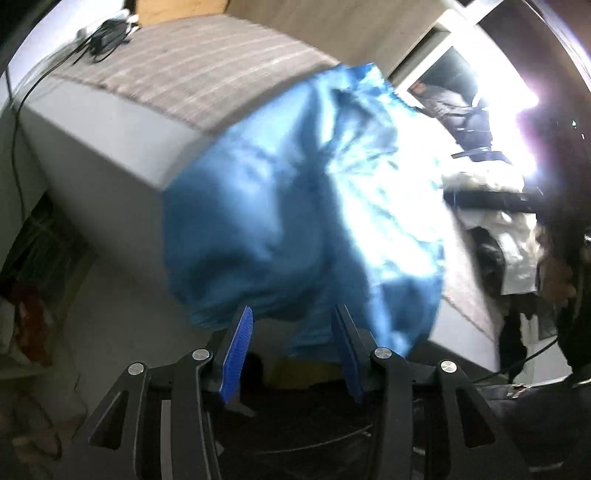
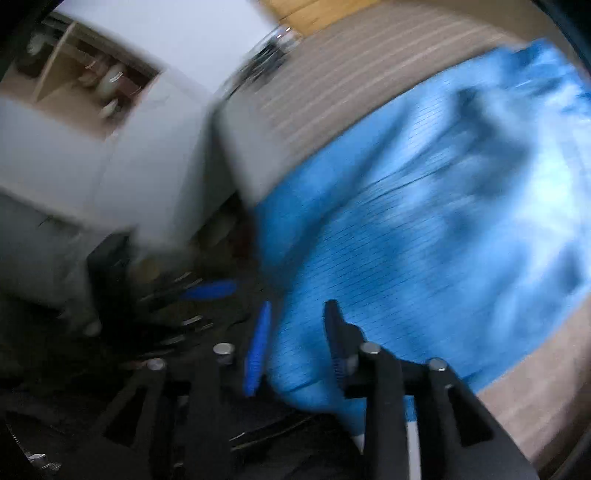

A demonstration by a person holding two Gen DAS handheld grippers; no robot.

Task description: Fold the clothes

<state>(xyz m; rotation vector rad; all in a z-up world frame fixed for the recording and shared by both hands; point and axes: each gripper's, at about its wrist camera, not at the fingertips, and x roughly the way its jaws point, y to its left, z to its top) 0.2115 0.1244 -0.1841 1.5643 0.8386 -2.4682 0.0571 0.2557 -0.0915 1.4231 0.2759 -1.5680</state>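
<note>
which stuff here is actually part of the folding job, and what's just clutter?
Job:
- blue garment, draped over the bed's corner
- left gripper, open
- right gripper, open
- striped bed cover, the folding surface

Clutter:
- black cables on the bed's far corner
- pile of other clothes
- shelf

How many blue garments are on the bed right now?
1. The blue garment lies crumpled on the striped bed cover, hanging over the near corner just ahead of both open grippers. A pile of other clothes sits further right and may hide more.
</note>
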